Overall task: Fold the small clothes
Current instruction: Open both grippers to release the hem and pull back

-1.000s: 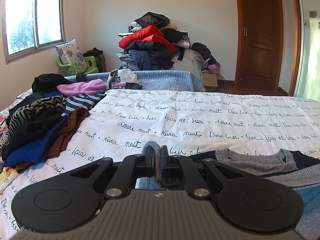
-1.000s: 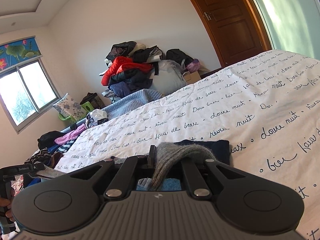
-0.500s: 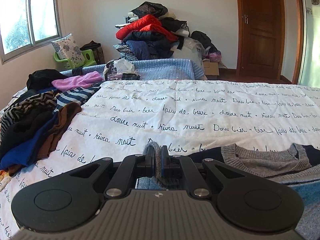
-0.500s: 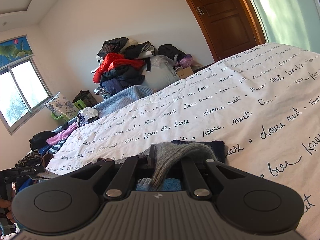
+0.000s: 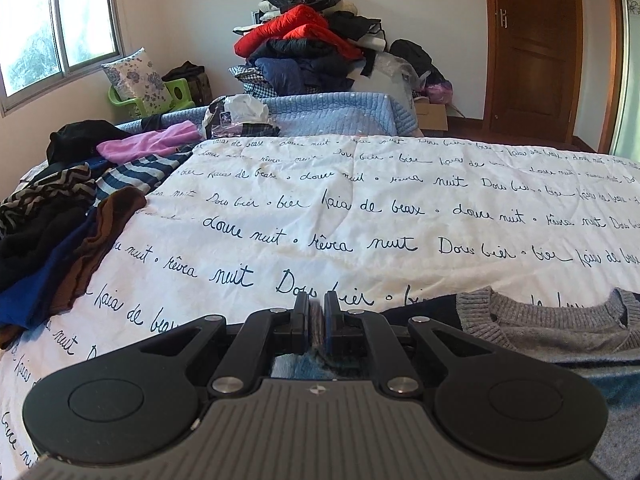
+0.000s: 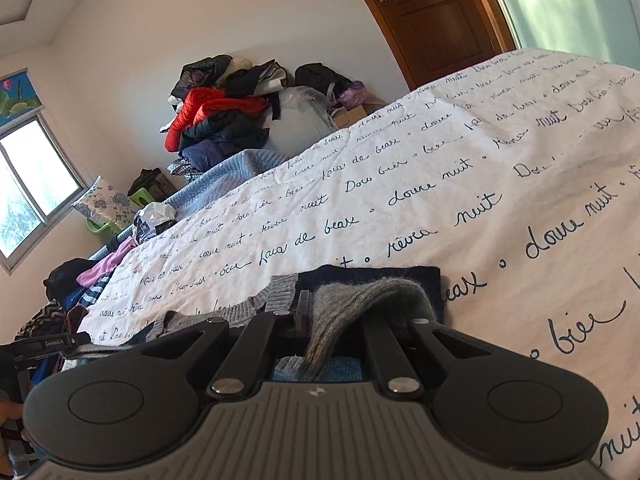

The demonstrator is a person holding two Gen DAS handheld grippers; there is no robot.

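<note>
**Both grippers clamped on sweater**

Left gripper (image 5: 316, 312) was pinched tight on a fold of the sweater (image 5: 548, 328). Right gripper (image 6: 340, 312) was likewise closed on grey knit of it. Sweater lay on the script-printed bedspread (image 5: 360, 208), at its near edge; clothes pile (image 5: 52, 232) sat left.

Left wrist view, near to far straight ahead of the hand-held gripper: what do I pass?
Left hand-held gripper shut on the sweater → white bedspread with writing → blue quilt → clothes pile with the red jacket → back wall.
</note>
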